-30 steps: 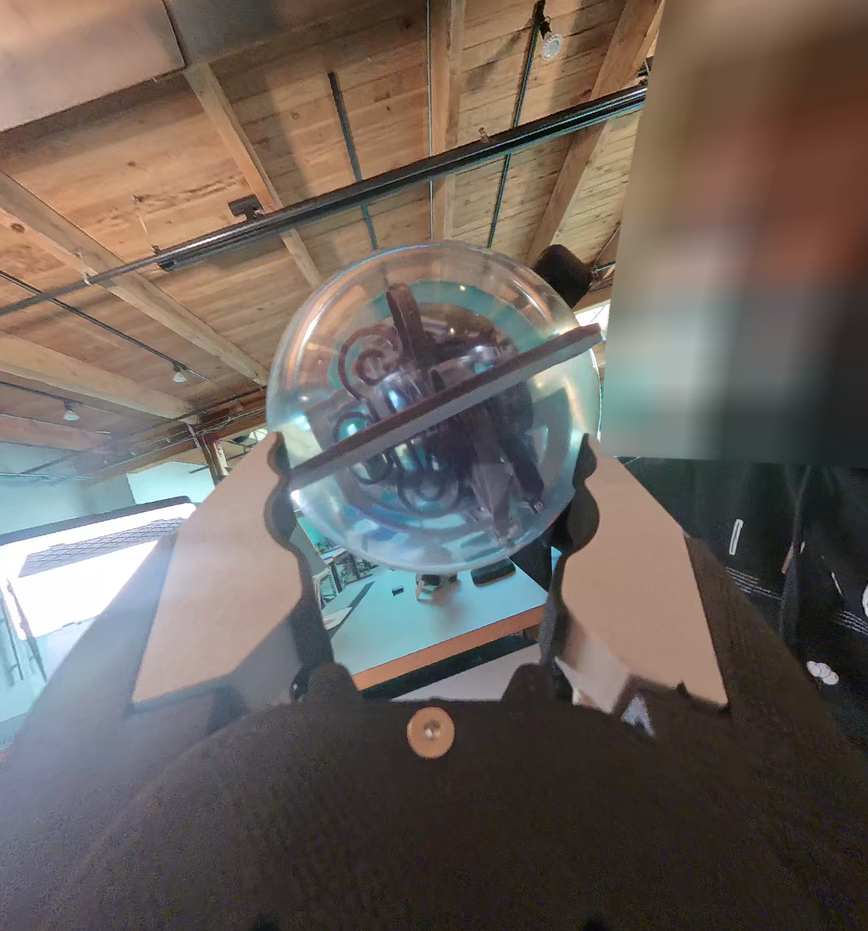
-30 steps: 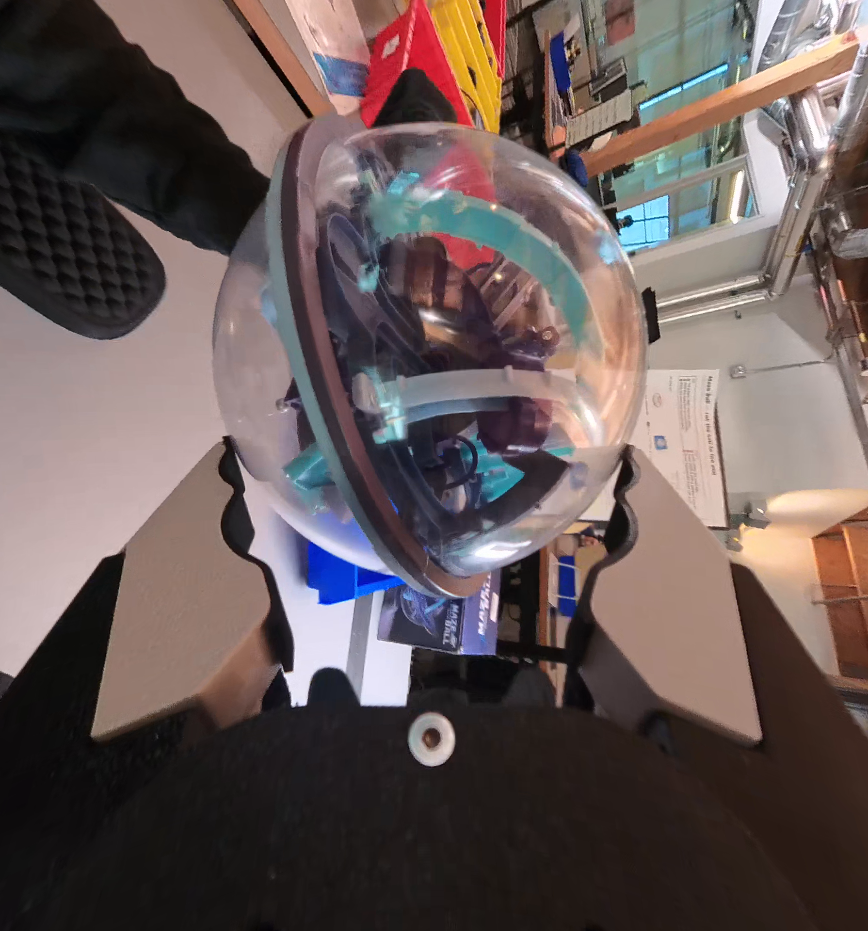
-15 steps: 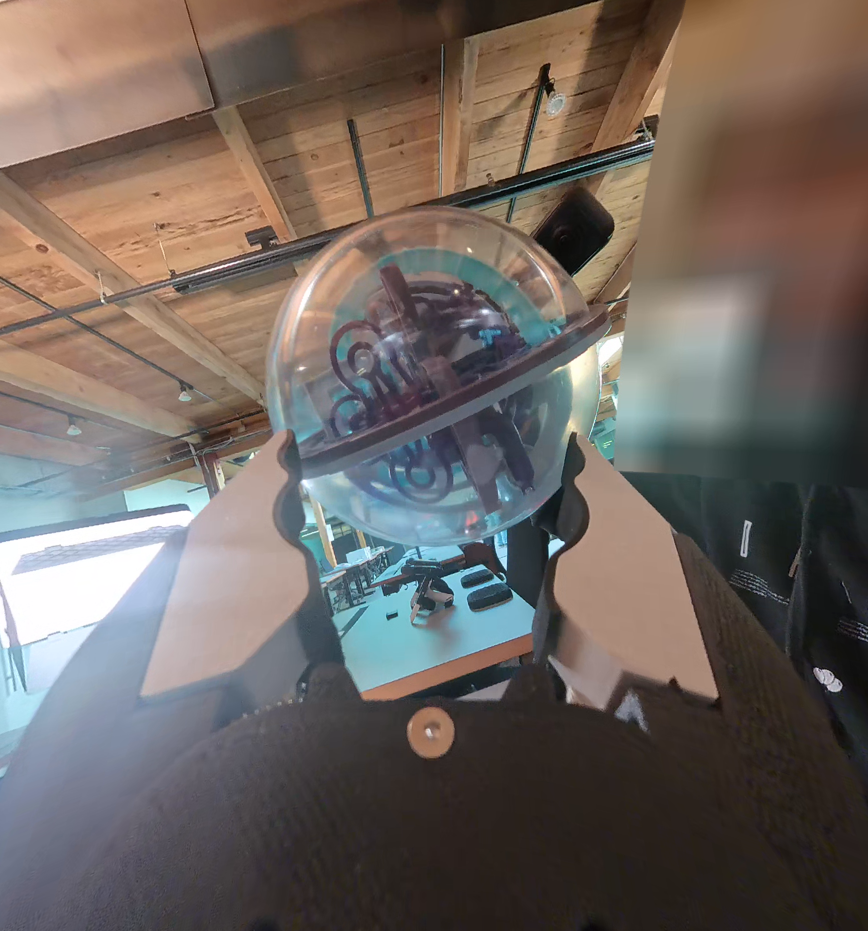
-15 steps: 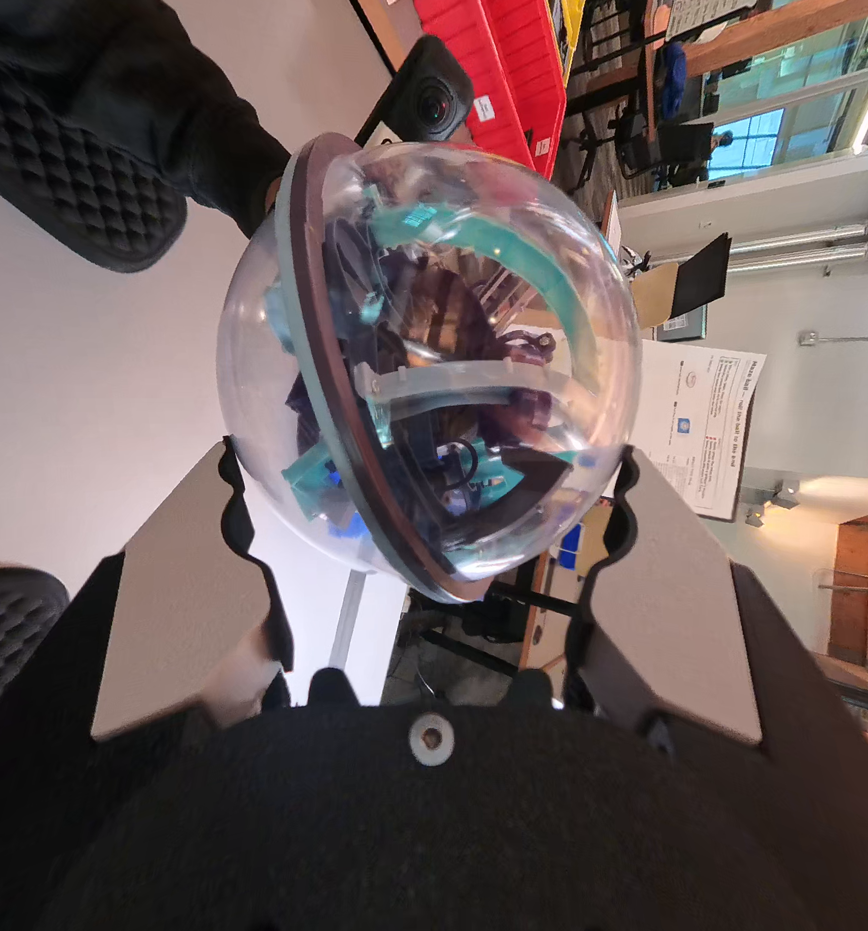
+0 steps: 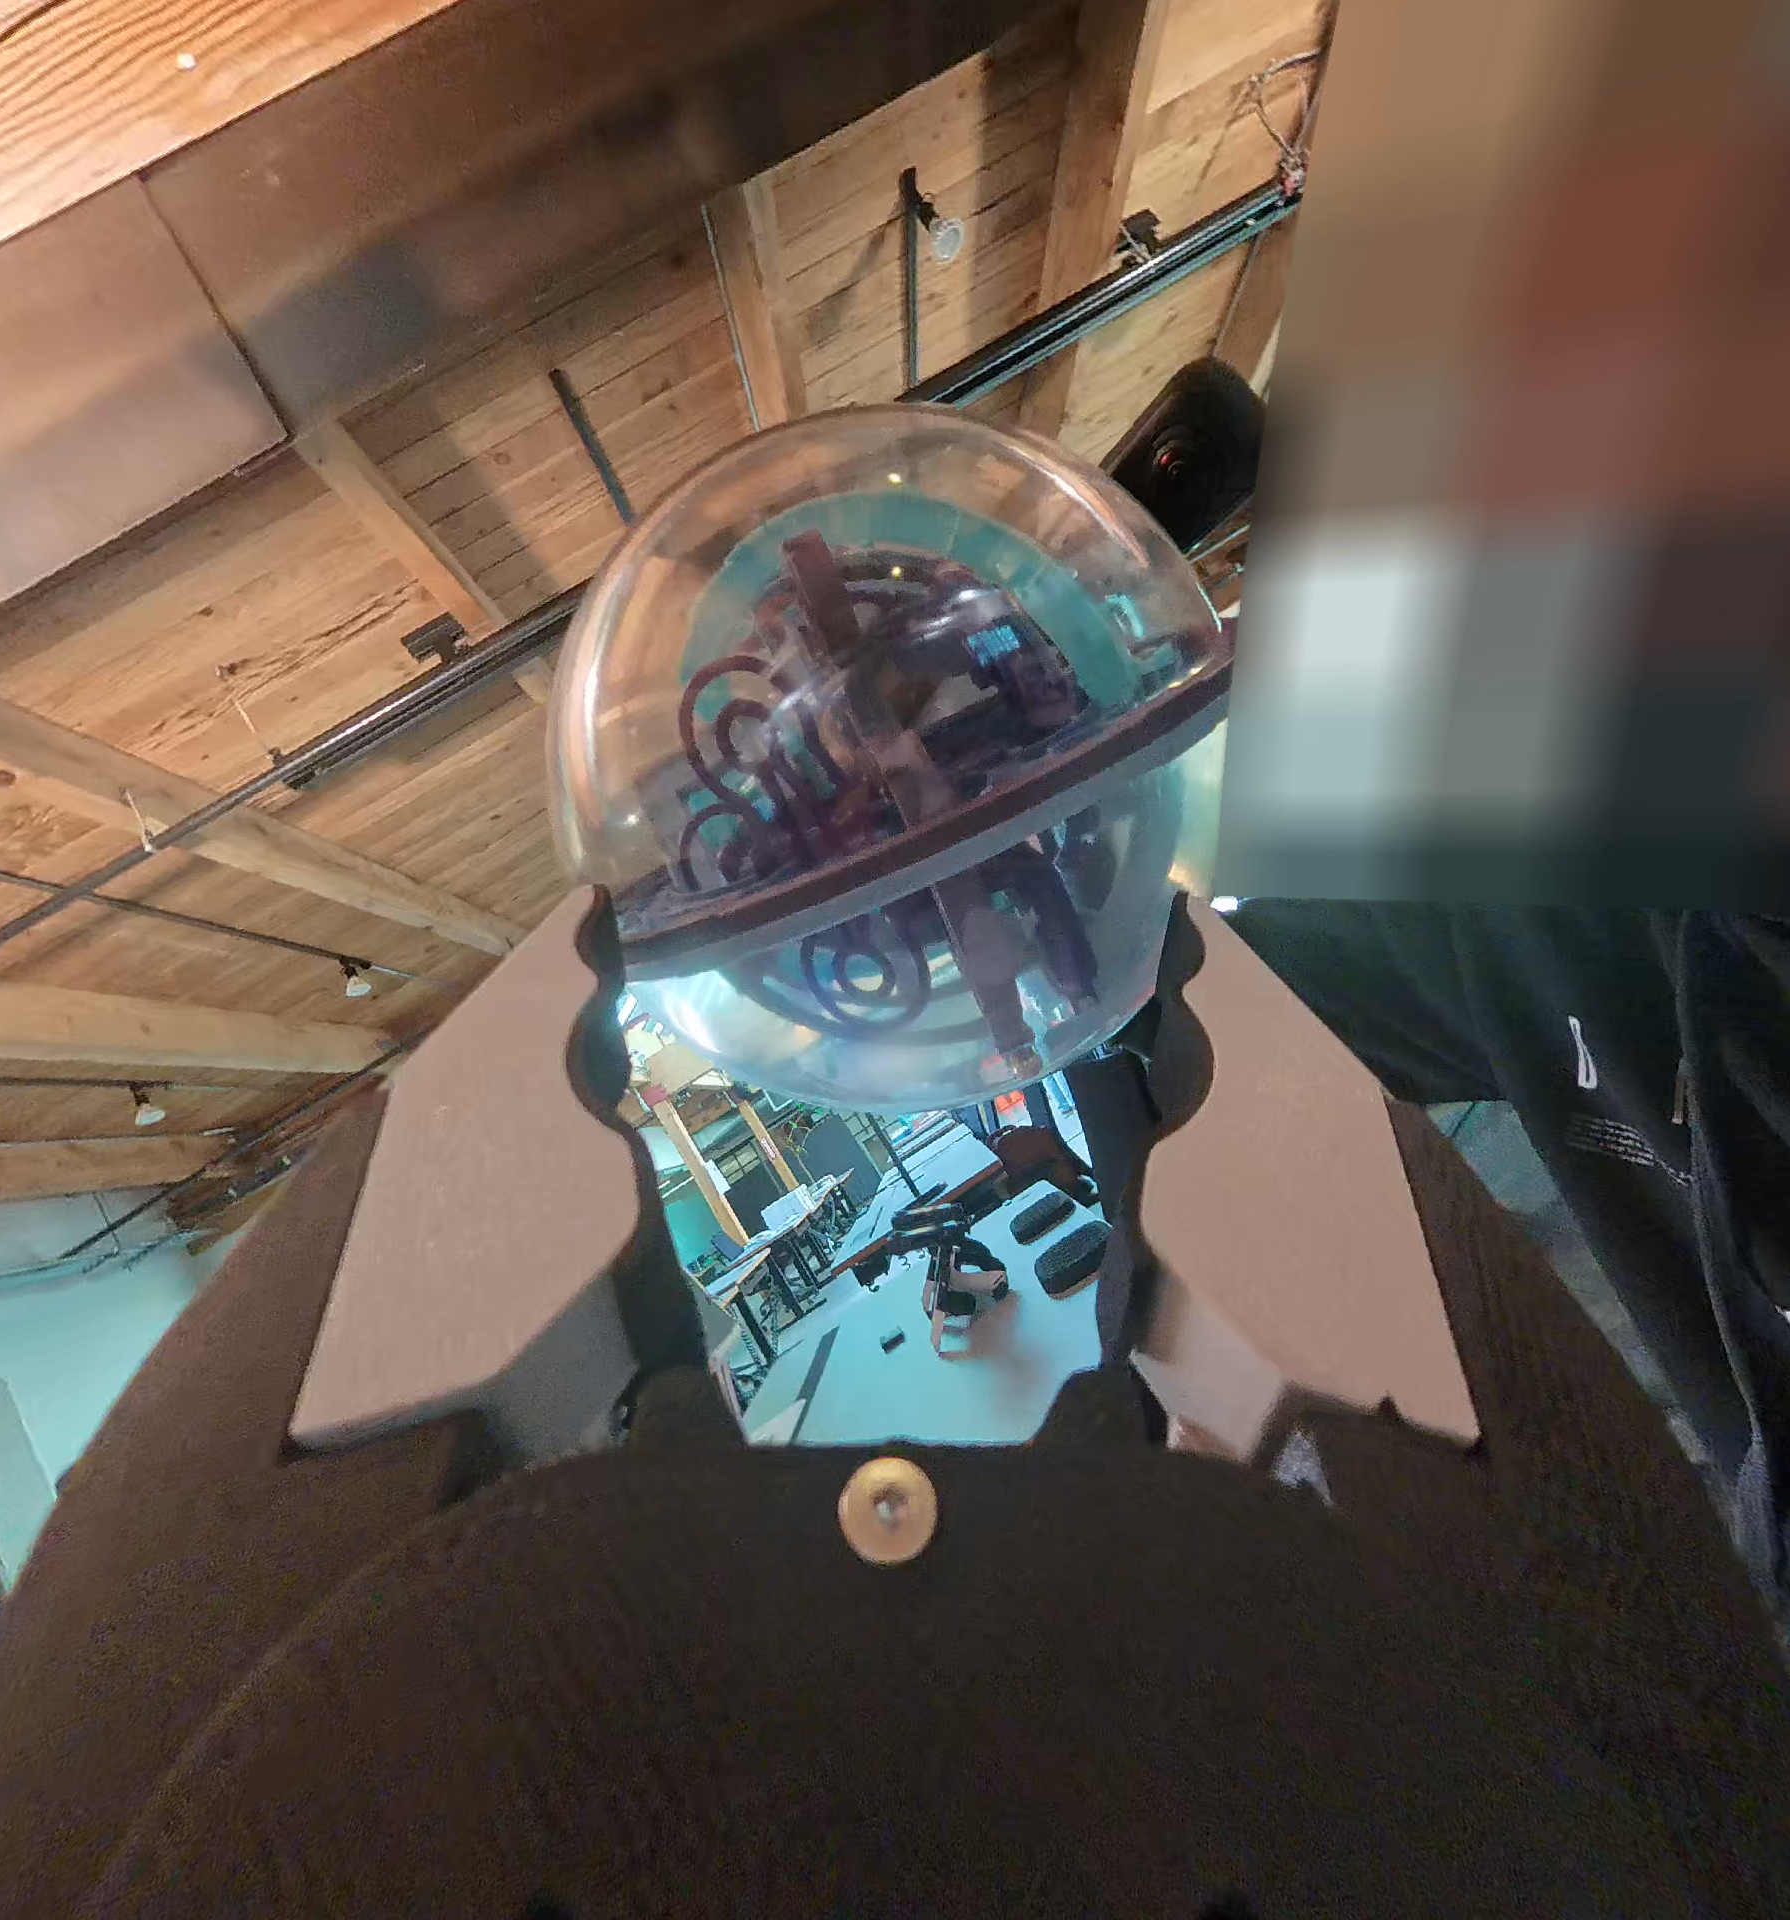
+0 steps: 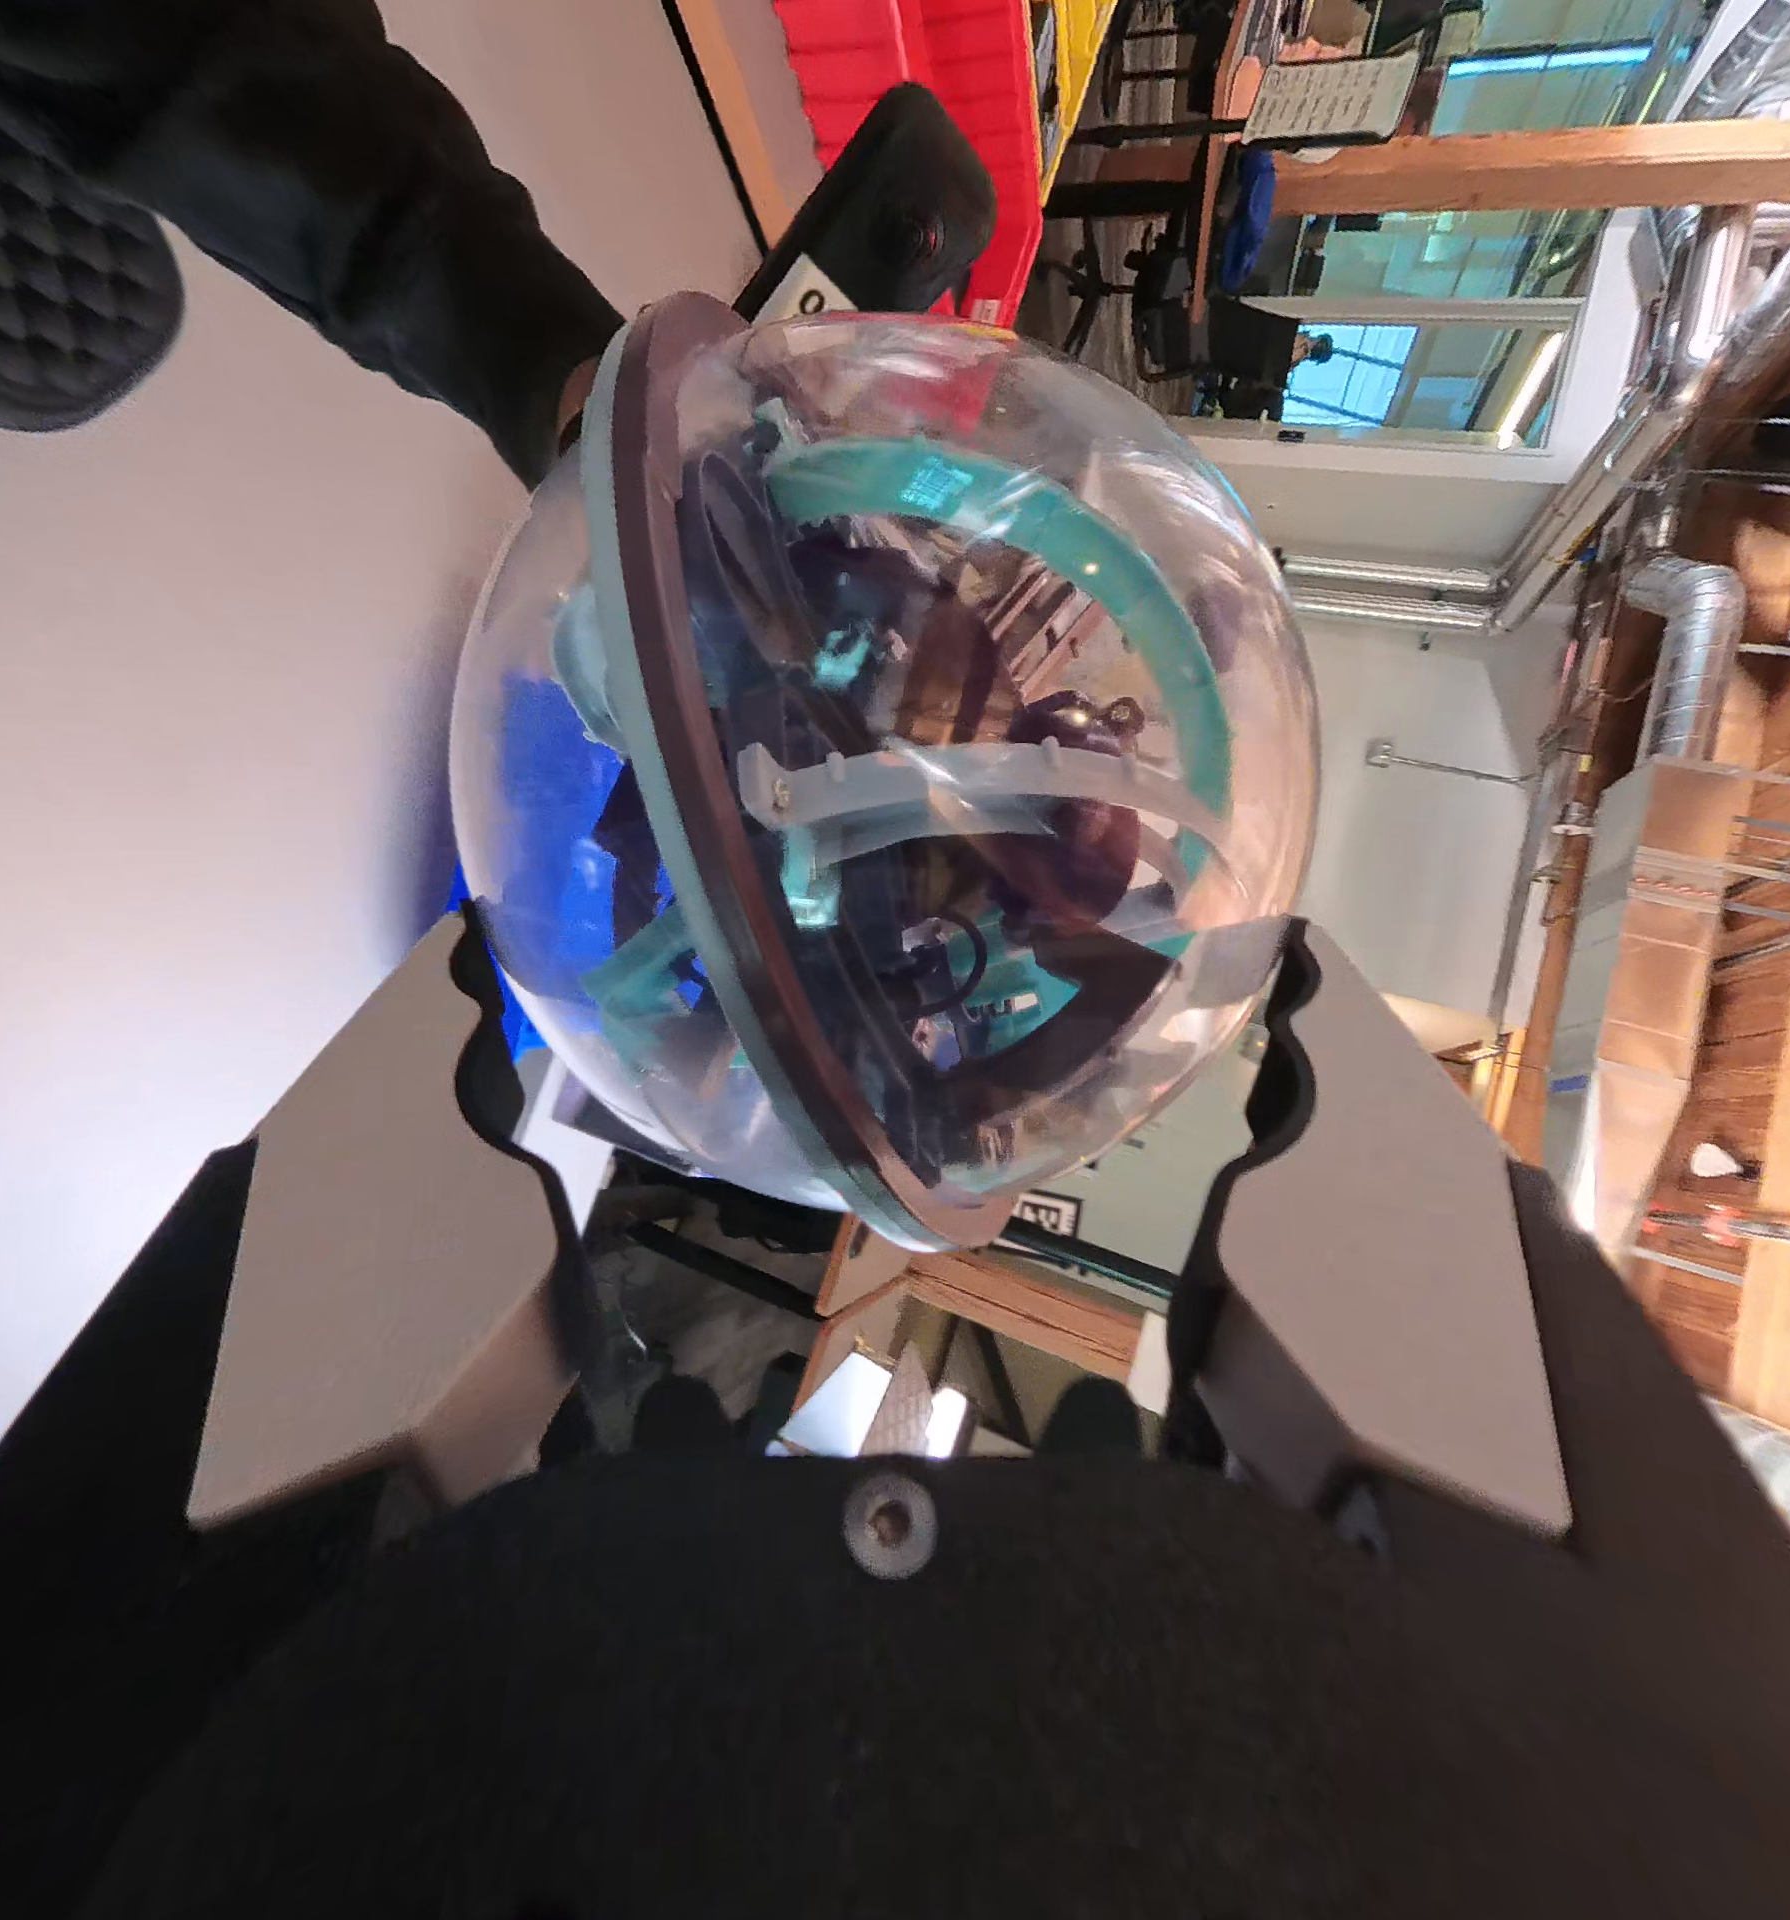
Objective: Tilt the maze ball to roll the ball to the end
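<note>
The left gripper (image 5: 891, 971) has its 2 fingers clenched on the lower half of the maze ball (image 5: 886, 769), the dark scalloped pads (image 5: 600, 997) pressing the clear shell just under the brown equator ring (image 5: 974, 831). The right gripper (image 6: 875, 997) grasps the same sphere from another side, its 2 fingertips (image 6: 480, 997) set against opposite flanks of the shell. The ball is thus carried in the air between the 2 grippers, resting on no tabletop, with a wooden ceiling (image 5: 247, 520) behind it in the left wrist view. The shell looks like hard, smooth, hollow plastic: probably light and stiff, but slippery on its curve, and liable to crack if squeezed or dropped. The best hold seems to be at opposite flanks near the ring, where the rim gives a ledge. Counted: 1 maze ball, 1 ring, 2 grippers; the small rolling ball inside cannot be picked out among the teal (image 6: 1130, 582) and purple tracks.
</note>
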Available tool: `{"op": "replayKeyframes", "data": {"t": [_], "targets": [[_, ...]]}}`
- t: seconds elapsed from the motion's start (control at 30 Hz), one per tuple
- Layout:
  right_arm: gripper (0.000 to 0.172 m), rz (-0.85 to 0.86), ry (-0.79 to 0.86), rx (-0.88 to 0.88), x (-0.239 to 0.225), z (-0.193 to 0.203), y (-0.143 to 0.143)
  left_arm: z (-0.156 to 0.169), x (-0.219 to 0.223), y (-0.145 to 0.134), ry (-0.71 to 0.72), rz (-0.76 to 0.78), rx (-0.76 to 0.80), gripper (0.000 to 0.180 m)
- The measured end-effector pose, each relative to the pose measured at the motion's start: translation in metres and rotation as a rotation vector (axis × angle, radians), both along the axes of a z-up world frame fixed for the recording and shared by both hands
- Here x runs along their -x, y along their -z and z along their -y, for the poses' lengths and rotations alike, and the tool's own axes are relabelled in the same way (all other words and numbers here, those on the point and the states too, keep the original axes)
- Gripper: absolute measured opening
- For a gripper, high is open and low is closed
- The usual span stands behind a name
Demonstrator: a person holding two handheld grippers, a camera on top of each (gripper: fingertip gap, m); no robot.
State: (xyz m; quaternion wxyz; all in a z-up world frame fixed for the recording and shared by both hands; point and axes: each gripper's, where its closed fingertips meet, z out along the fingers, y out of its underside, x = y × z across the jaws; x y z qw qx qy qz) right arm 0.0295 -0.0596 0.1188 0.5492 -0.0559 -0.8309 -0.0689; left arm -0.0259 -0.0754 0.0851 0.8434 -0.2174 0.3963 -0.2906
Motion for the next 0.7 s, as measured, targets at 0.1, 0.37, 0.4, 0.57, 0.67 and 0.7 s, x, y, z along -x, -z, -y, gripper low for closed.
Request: {"op": "replayKeyframes", "data": {"t": [0.1,0.37,0.4,0.57,0.67,0.7], "targets": [[0.142,-0.065,-0.011,-0.037,-0.001,0.009,-0.015,0.012,0.001,-0.018,-0.024,-0.044,-0.043,0.102],[0.141,-0.312,-0.110,0.100,-0.003,0.017,-0.041,0.042,0.000,-0.064,-0.148,-0.200,0.003,0.101],[0.141,-0.345,-0.125,0.128,-0.003,0.016,-0.042,0.045,0.000,-0.069,-0.167,-0.219,0.013,0.101],[0.141,-0.466,-0.196,0.198,-0.001,0.007,-0.040,0.050,-0.006,-0.079,-0.251,-0.288,0.014,0.100],[0.141,-0.509,-0.219,0.176,-0.004,0.004,-0.040,0.050,-0.010,-0.081,-0.261,-0.318,-0.015,0.100],[0.141,-0.516,-0.221,0.156,-0.006,0.005,-0.042,0.049,-0.011,-0.082,-0.258,-0.326,-0.030,0.100]]}}
